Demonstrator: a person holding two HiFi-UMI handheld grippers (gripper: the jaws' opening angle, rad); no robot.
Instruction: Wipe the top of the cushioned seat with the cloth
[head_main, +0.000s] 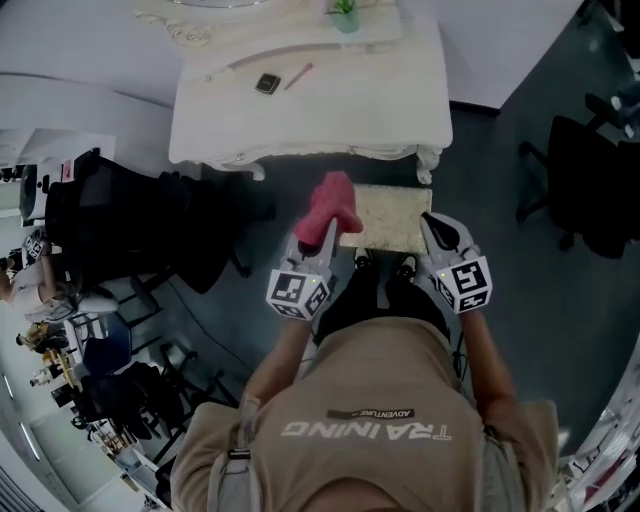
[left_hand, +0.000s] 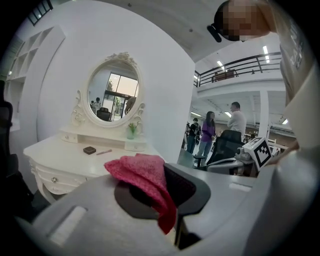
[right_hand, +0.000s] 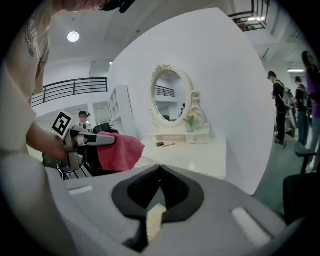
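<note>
Cloth (head_main: 333, 205): clamped in my left claw (head_main: 324, 238), above seat's (head_main: 390, 215) left edge
Right claw (head_main: 432, 232): closed, empty
Next: lower cloth, wipe

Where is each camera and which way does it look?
Head view: on the person's head, facing steeply down at the cushioned seat; left gripper, right gripper and shirt show.
Left gripper view: on the left gripper, facing along jaws shut on the cloth toward the dressing table.
Right gripper view: on the right gripper, facing along shut jaws toward that table.
Shared: both gripper views show the mirror and the other gripper; all show the cloth.
</note>
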